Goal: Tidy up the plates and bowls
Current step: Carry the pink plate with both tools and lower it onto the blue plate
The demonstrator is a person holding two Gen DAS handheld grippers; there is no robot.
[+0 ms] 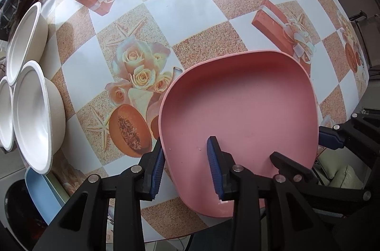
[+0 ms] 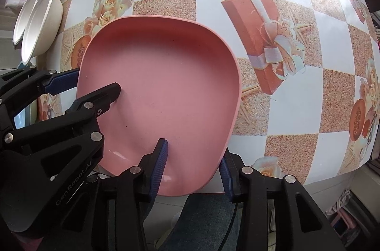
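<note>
A smooth matte pink plate [image 1: 239, 106] (squarish, rounded corners, raised rim) is being straddled at its near rim by the left gripper [image 1: 187, 168] and right gripper [image 2: 193, 170], jaws parted; white bowls [image 1: 33, 113] are lying left of it

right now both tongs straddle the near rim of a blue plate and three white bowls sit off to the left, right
Not quite: the plate is pink, not blue, as the left wrist view shows plainly. The rest stands: the left tongs and right tongs each have one finger inside and one outside its near rim, and the three white bowls sit at the table's left edge.
</note>
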